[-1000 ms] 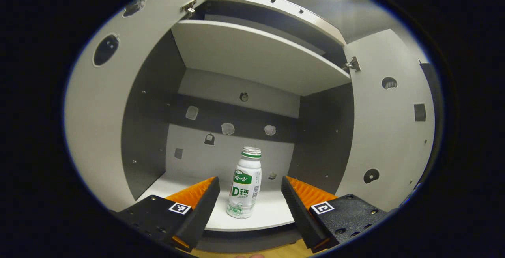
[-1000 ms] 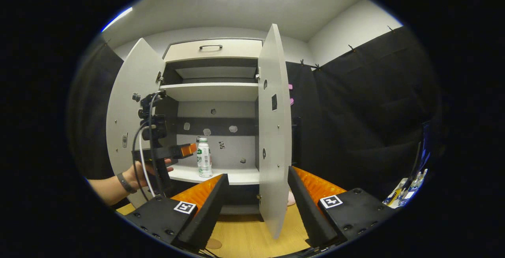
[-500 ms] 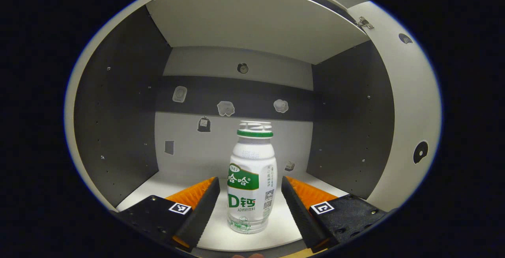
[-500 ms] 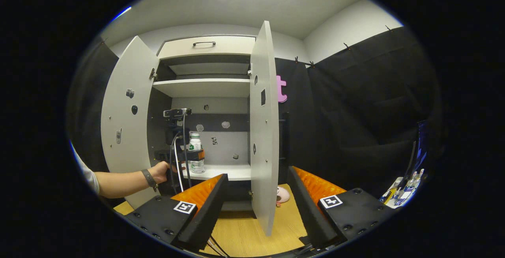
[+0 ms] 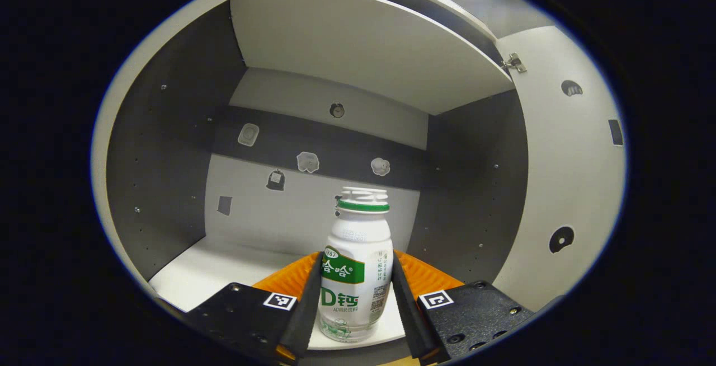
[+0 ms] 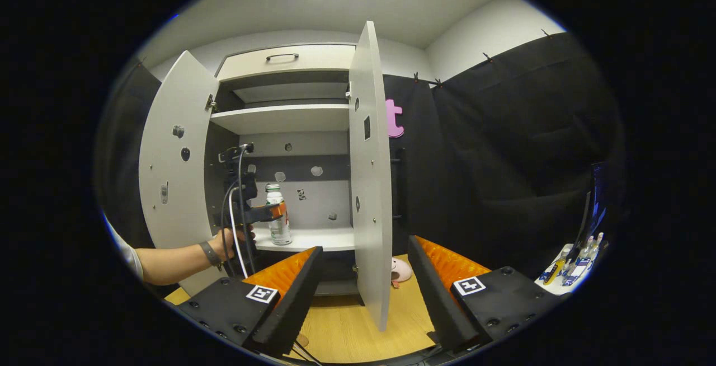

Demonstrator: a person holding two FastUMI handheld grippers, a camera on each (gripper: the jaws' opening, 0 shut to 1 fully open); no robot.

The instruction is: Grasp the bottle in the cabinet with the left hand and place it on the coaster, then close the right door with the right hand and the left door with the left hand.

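A white bottle (image 5: 356,265) with a green label and a green ring under its cap stands upright near the front edge of the cabinet's lower shelf (image 5: 190,273). My left gripper (image 5: 354,299) is shut on it, one finger pressing each side of its lower body. The right gripper view shows the same bottle (image 6: 278,221) held by the left gripper (image 6: 269,212), with a person's hand (image 6: 230,240) behind it. My right gripper (image 6: 363,279) is open and holds nothing, low in front of the cabinet, facing the edge of the open right door (image 6: 369,187). The left door (image 6: 173,170) stands wide open.
An upper shelf (image 6: 285,118) and a drawer with a handle (image 6: 282,65) sit above the bottle's compartment. On the wooden table (image 6: 347,332) a pink toy (image 6: 400,271) lies behind the right door. Small items (image 6: 570,262) lie at the far right.
My left gripper's fingers have closed from either side onto the bottle, and its view has tilted a little. My right gripper has drifted slightly, still open.
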